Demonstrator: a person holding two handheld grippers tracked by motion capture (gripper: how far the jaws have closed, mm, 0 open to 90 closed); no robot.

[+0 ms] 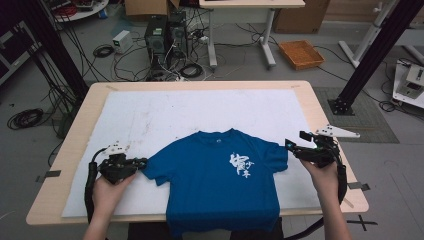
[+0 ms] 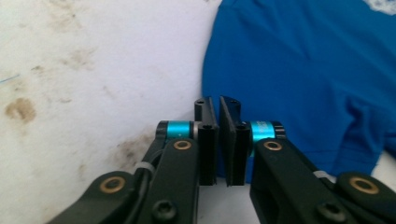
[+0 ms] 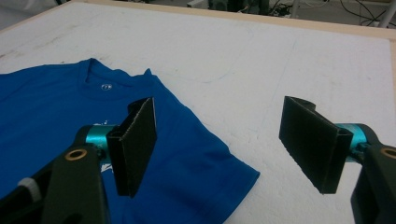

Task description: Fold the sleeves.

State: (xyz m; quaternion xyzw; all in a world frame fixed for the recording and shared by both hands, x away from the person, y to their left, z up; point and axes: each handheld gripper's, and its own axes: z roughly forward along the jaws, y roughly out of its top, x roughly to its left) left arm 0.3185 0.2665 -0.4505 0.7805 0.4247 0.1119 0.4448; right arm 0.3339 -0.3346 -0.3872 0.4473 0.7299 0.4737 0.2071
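We see the blue T-shirt (image 1: 220, 182) lying flat on the white mat (image 1: 150, 115), its hem hanging over the table's near edge (image 1: 45, 216), with bare mat open beyond the collar. Our left gripper (image 2: 218, 109) has its jaws nearly together right at the sleeve edge. Our right gripper (image 3: 219, 140) stands wide, the other sleeve's corner below the gap between its jaws
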